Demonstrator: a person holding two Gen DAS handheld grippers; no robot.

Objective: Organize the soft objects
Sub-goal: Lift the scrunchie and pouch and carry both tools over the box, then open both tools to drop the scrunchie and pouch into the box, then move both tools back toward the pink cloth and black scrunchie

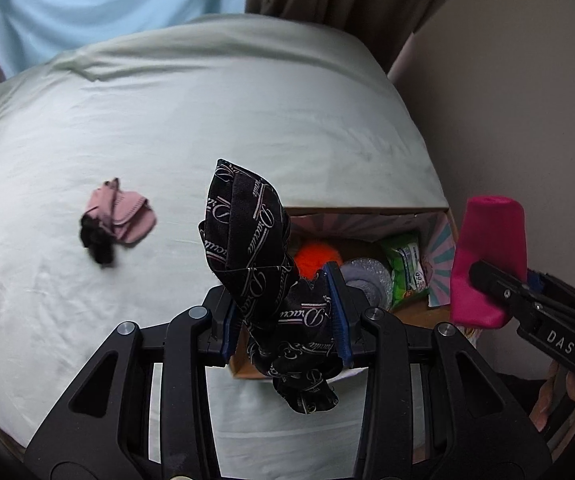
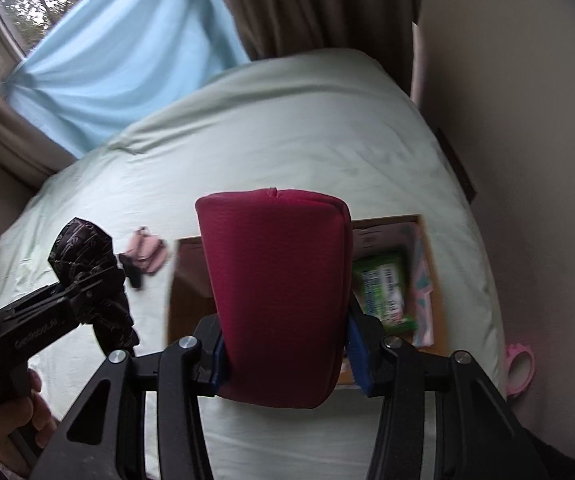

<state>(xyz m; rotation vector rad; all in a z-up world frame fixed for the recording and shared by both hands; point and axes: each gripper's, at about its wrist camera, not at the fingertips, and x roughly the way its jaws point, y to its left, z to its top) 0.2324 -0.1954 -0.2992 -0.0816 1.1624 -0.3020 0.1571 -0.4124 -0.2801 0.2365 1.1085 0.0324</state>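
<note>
Left tongs (image 1: 285, 312) clench a black printed cloth (image 1: 247, 240), right tongs (image 2: 285, 356) a magenta pouch (image 2: 277, 288); both near the box (image 1: 367, 214), needing release inside.

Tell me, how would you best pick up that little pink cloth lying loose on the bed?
Judging by its pose, from straight above. The pink cloth lies crumpled and flat on the bed sheet, partly over something black. Its raised folds near the middle give the fingers most to pinch; the flat edges would likely slip. Both tools are full now, so one must empty first.
</note>
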